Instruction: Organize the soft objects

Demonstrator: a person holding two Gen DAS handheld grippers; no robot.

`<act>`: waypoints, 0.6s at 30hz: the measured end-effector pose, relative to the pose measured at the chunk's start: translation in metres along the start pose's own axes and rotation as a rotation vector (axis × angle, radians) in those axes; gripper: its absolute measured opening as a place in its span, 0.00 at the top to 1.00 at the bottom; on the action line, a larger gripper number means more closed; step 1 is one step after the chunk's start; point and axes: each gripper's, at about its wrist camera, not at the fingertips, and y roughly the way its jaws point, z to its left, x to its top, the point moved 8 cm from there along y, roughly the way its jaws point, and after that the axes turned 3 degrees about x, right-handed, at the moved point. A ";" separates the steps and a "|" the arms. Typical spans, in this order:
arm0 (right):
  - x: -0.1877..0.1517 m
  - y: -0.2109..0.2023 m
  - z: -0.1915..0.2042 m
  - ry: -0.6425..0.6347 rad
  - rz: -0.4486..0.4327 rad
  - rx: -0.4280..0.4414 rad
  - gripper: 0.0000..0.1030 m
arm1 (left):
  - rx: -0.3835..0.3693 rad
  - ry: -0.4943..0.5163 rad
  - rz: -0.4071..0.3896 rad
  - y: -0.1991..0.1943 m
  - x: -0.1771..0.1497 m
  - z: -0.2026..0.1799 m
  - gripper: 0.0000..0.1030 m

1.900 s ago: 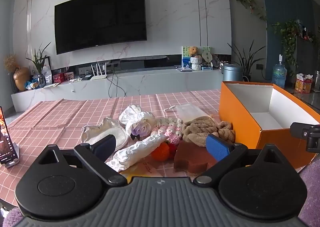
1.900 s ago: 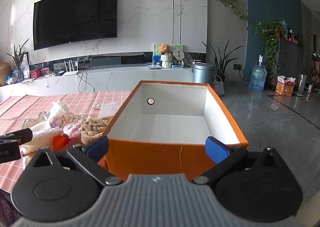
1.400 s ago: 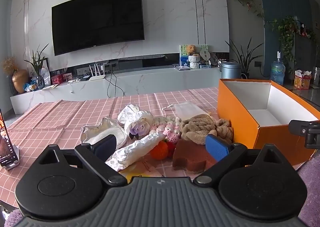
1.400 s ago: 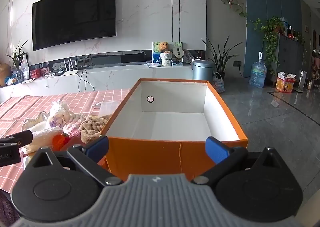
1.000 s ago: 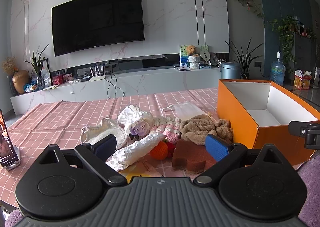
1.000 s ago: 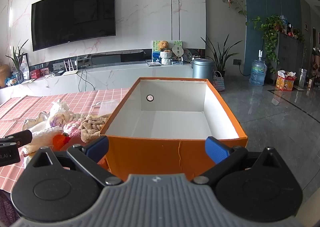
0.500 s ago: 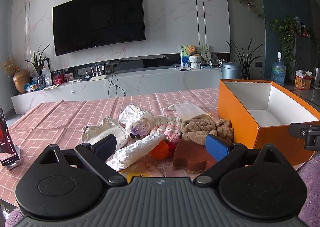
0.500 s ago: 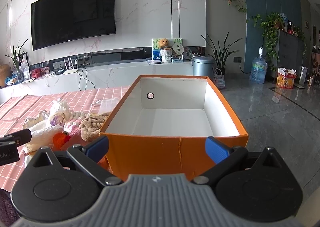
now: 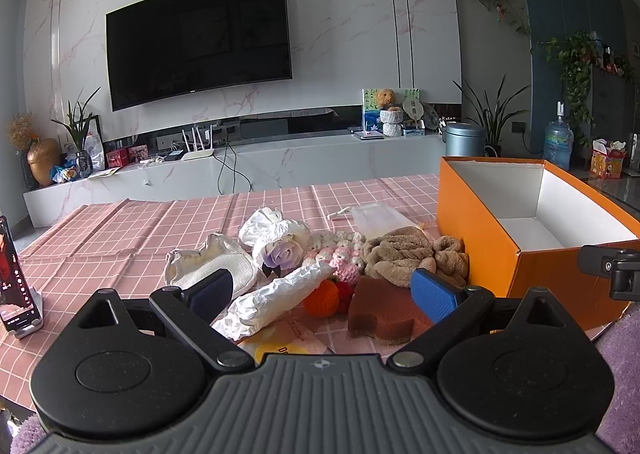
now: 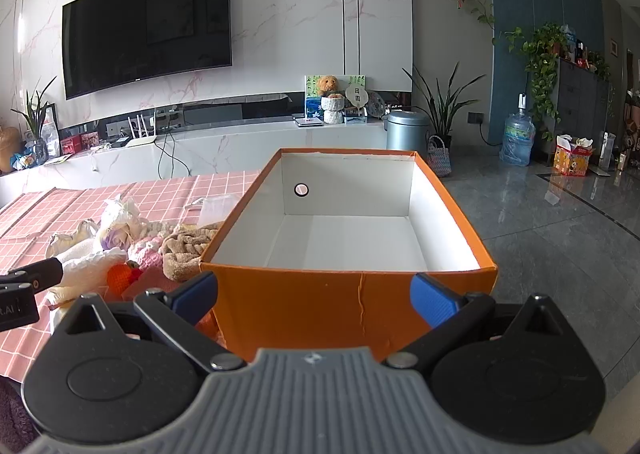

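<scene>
A pile of soft things lies on the pink checked tablecloth (image 9: pixel 120 230): a white crumpled cloth roll (image 9: pixel 276 294), an orange knitted ball (image 9: pixel 322 298), a brown sponge (image 9: pixel 380 310), a brown towel (image 9: pixel 408 254), a pink crochet toy (image 9: pixel 344 264), a white bundle with a purple flower (image 9: pixel 280 250) and a cream pouch (image 9: pixel 216 262). My left gripper (image 9: pixel 322 294) is open just in front of the pile. An empty orange box (image 10: pixel 352 294) stands right of the pile. My right gripper (image 10: pixel 314 294) is open at the box's near wall.
A phone on a stand (image 9: pixel 14 286) stands at the table's left edge. A clear plastic bag (image 9: pixel 376 215) lies behind the pile. A yellow-printed packet (image 9: pixel 288 338) lies under the near items. A TV console and plants stand beyond the table.
Both grippers have barely shifted; the views have drifted slightly. Both stay open and nothing on the table has moved.
</scene>
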 end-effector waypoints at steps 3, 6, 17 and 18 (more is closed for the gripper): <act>-0.001 0.000 0.000 0.001 0.001 0.000 0.02 | 0.001 0.000 -0.001 0.000 0.000 0.000 0.00; -0.001 0.001 0.000 0.000 0.003 0.000 0.02 | 0.000 -0.002 0.002 0.001 -0.001 0.001 0.00; -0.004 0.003 -0.001 0.007 0.010 0.000 0.02 | -0.001 -0.002 0.005 0.000 -0.002 0.003 0.00; -0.004 0.003 -0.001 0.007 0.010 0.000 0.02 | -0.001 -0.002 0.004 -0.001 -0.004 0.003 0.00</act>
